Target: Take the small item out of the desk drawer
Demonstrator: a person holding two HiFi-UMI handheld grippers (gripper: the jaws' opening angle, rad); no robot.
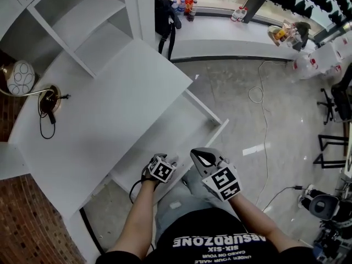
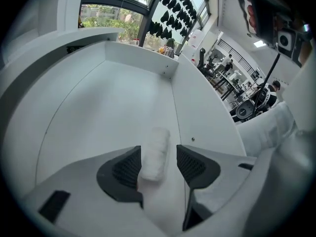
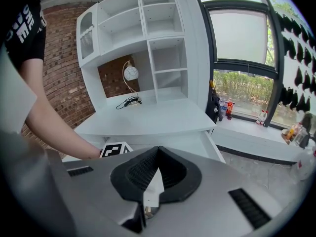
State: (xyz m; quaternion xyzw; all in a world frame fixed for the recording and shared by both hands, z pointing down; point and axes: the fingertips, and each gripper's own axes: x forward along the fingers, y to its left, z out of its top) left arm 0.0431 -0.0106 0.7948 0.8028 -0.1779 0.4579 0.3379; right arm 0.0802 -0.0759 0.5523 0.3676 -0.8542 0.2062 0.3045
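The small item (image 2: 154, 152) lies in the drawer (image 2: 113, 102), between the fingers (image 2: 129, 168) of the left gripper (image 2: 159, 157). The right gripper (image 1: 203, 157) is before the drawer's front. The tabletop (image 1: 99, 109) lies above and behind the drawer.

Bright daylight from window (image 3: 241, 36); soft shadows; fisheye-warped, dark-vignetted gripper views.

**A:** Quick tally, go! Grippers?

**B:** Two: left gripper (image 1: 171, 163) and right gripper (image 1: 202, 157). There's one marker cube (image 1: 161, 170) on each, so two cubes.

**A:** Between the left gripper's jaws?

**B:** One small white roll (image 2: 154, 154), just the one, lying in the single drawer (image 2: 113, 102).

**A:** And beyond the grippers?

**B:** One desk (image 1: 110, 109), with one lamp (image 1: 22, 77) on it and one black cable (image 1: 47, 117) beside that. There are several bottles (image 1: 187, 4) far ahead of the right gripper, too small to count exactly.
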